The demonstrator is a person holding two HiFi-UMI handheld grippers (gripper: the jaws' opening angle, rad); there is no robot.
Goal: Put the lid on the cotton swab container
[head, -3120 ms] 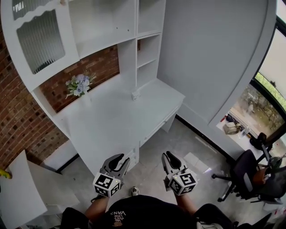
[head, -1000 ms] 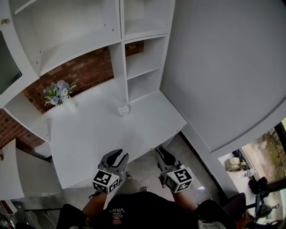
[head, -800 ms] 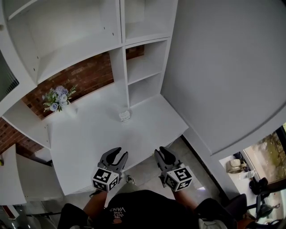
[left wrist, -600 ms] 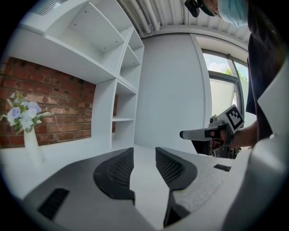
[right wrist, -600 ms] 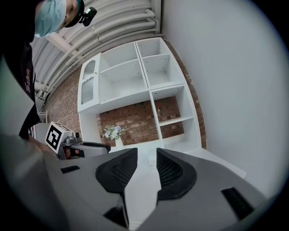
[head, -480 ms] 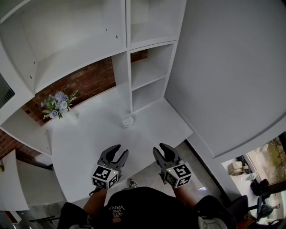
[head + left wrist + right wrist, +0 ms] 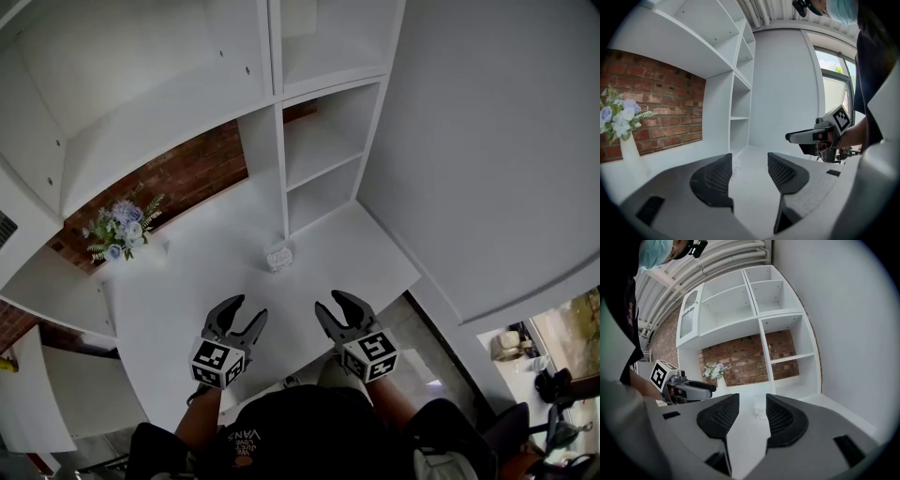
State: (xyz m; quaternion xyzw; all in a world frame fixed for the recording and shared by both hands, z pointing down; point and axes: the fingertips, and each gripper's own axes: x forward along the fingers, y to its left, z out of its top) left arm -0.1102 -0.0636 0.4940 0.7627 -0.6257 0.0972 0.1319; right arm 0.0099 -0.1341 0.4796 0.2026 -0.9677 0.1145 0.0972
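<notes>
Flowers point(image 7: 120, 225) in a white vase point(image 7: 150, 251) sit at the desk's point(image 7: 187, 300) back left corner, and the vase barely stands out from the white top. Left gripper point(image 7: 243, 314) hangs over the front edge, jaws opening with nothing between them. Cotton swab container point(image 7: 278, 257) sits toward the back, below the shelf divider point(image 7: 267, 159), well apart from both tools. It's too small to tell whether a lid's on it. Right gripper point(image 7: 336, 307) hovers over the front edge too, jaws opening and empty; in its own view the container shows far off through the gap.
</notes>
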